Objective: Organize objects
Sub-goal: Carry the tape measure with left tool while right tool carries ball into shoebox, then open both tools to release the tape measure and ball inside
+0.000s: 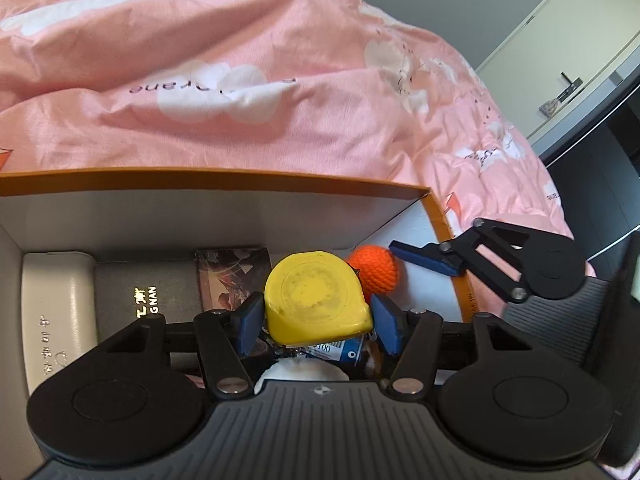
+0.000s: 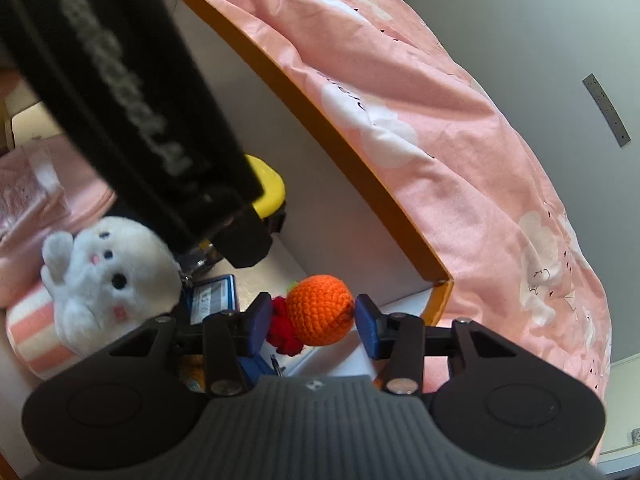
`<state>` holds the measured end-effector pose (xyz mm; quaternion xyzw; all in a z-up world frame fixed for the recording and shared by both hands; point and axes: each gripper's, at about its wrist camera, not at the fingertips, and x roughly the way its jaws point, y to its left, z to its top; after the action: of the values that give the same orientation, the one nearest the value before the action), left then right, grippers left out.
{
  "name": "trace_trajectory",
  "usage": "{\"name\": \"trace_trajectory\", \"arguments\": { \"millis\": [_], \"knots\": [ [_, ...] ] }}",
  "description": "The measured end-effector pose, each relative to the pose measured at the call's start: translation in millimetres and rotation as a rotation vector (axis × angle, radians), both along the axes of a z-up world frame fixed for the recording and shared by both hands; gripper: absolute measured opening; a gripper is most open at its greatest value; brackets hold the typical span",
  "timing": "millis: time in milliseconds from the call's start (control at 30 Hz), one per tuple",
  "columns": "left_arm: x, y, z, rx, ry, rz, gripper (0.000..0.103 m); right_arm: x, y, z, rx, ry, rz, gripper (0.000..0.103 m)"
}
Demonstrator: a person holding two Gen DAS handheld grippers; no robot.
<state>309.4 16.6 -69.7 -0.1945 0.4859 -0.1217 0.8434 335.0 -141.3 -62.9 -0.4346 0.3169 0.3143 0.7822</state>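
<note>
Both wrist views close above box (image 1: 224, 190), sharing orange ball (image 2: 320, 309)

Bedding: a pink quilt (image 1: 248, 80) with white cloud prints, rumpled, fills the background.
Wall: plain grey wall (image 2: 520, 28) behind the quilt.
Cabinet: cream cabinet doors (image 1: 576, 32), far right, dark handle.

The right claw (image 2: 314, 314) brackets an orange crocheted ball (image 2: 320, 308) inside the box (image 2: 360, 168); a white plush bunny (image 2: 108, 276) lies at nine o'clock.
</note>
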Motion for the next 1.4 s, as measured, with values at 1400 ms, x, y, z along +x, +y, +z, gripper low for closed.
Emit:
{"name": "trace_trajectory", "arguments": {
  "millis": [1400],
  "knots": [
    [-71, -19, 68, 0.19, -0.236, 0.145, 0.072, -70, -40, 63, 0.217, 0.024, -0.107, 0.06]
  ]
}}
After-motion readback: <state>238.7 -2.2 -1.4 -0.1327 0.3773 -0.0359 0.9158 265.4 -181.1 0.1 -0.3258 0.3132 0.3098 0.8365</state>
